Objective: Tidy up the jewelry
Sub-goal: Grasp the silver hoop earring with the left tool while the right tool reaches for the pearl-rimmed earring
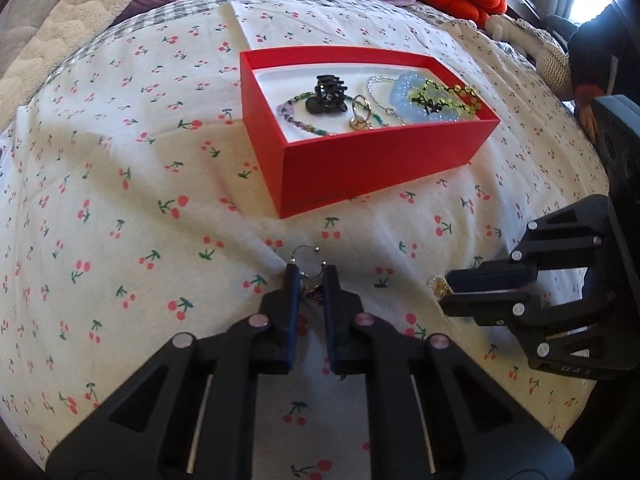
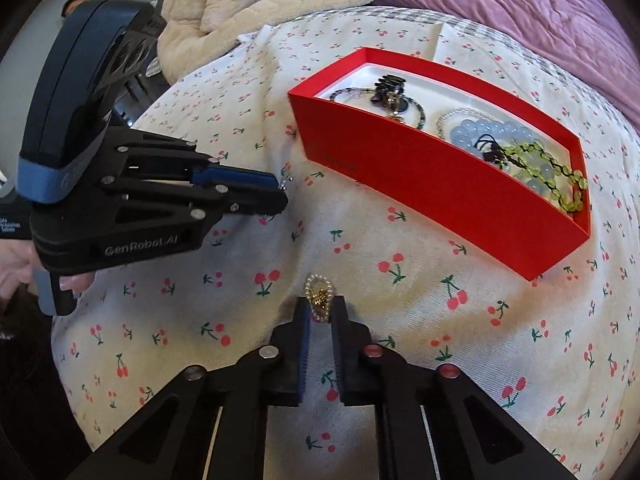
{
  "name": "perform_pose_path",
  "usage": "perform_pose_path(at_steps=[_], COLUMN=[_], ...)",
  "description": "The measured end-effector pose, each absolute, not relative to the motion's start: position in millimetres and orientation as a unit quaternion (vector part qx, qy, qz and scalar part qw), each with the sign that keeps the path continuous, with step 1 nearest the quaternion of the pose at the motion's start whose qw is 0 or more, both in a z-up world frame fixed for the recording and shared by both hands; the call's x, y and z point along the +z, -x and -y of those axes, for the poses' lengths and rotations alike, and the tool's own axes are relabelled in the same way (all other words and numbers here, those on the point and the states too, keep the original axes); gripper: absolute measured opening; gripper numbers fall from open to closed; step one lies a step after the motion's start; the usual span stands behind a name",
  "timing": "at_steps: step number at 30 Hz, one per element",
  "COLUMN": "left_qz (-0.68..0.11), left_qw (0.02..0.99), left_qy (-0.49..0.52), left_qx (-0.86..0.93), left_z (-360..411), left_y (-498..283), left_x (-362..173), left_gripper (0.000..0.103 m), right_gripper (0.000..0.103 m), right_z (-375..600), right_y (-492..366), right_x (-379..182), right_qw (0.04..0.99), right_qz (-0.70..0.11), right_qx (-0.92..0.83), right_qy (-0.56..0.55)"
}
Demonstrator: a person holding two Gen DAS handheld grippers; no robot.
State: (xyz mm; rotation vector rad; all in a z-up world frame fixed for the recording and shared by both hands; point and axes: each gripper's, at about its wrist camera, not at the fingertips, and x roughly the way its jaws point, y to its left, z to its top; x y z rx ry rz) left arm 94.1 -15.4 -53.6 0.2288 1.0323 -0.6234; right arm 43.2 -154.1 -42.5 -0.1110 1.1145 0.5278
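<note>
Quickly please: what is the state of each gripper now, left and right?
Left gripper: closed on a silver hoop earring.
Right gripper: closed on a pearl and gold piece.

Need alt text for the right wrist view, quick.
The right gripper fingers straddle a small pearl-and-gold piece on the cherry-print bedspread. The left gripper is at left; a red box of jewelry lies beyond.
</note>
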Motion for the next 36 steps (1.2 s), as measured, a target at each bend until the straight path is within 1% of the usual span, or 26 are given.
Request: perform_pose_path(at_steps=[4, 20, 22, 23, 24, 25, 26, 27, 28, 31, 32, 33, 34, 35, 36], left_qz=[-0.481, -0.465, -0.466, -0.465, -0.464, -0.467, -0.473, -0.482, -0.487, -0.487, -0.487, -0.486, -0.485, -0.486, -0.488], left_qw=[0.821, 0.829, 0.827, 0.827, 0.827, 0.826, 0.824, 0.82, 0.818, 0.821, 0.822, 0.823, 0.825, 0.825, 0.825], left_qy=[-0.107, -0.097, -0.098, -0.1, -0.104, -0.109, -0.112, -0.113, -0.114, -0.117, -0.117, -0.118, -0.121, -0.12, -0.113], left_qx=[-0.288, -0.296, -0.299, -0.299, -0.298, -0.295, -0.291, -0.287, -0.283, -0.275, -0.271, -0.269, -0.264, -0.261, -0.262], left_z=[12, 6, 10, 12, 14, 17, 18, 20, 21, 27, 29, 29, 29, 29, 27], left_y=[-91, -81, -84, -85, -86, -89, -92, -96, -99, -101, -101, -100, -99, -99, -100], left_x=[-50, -35, -37, -38, -39, -43, -46, -51, -54, -55, -54, -54, -55, -55, -55], left_gripper=[0.012, 0.012, 0.02, 0.03, 0.038, 0.04, 0.041, 0.041, 0.041, 0.041, 0.038, 0.031, 0.027, 0.021, 0.02], right_gripper=[0.006, 0.006, 0.007, 0.008, 0.017, 0.026, 0.032, 0.053, 0.069, 0.069, 0.068, 0.068, 0.066, 0.064, 0.058], right_z=[154, 182, 187, 188, 187, 186, 182, 180, 177, 172, 170, 168, 165, 162, 159], right_y=[-41, -31, -34, -35, -35, -36, -35, -34, -33, -34, -35, -35, -36, -36, -36], right_x=[-37, 3, 4, 2, -1, -5, -8, -11, -15, -22, -25, -28, -32, -36, -40], right_qw=[0.816, 0.838, 0.838, 0.836, 0.832, 0.825, 0.822, 0.82, 0.819, 0.816, 0.814, 0.812, 0.81, 0.808, 0.807], right_qz=[-0.519, -0.485, -0.488, -0.494, -0.501, -0.511, -0.517, -0.52, -0.523, -0.525, -0.529, -0.531, -0.534, -0.537, -0.538], right_qx=[0.249, 0.246, 0.243, 0.24, 0.239, 0.241, 0.24, 0.237, 0.232, 0.237, 0.239, 0.239, 0.24, 0.24, 0.24], right_qy=[0.049, 0.03, 0.019, 0.013, 0.01, 0.012, 0.02, 0.028, 0.038, 0.041, 0.038, 0.037, 0.038, 0.043, 0.049])
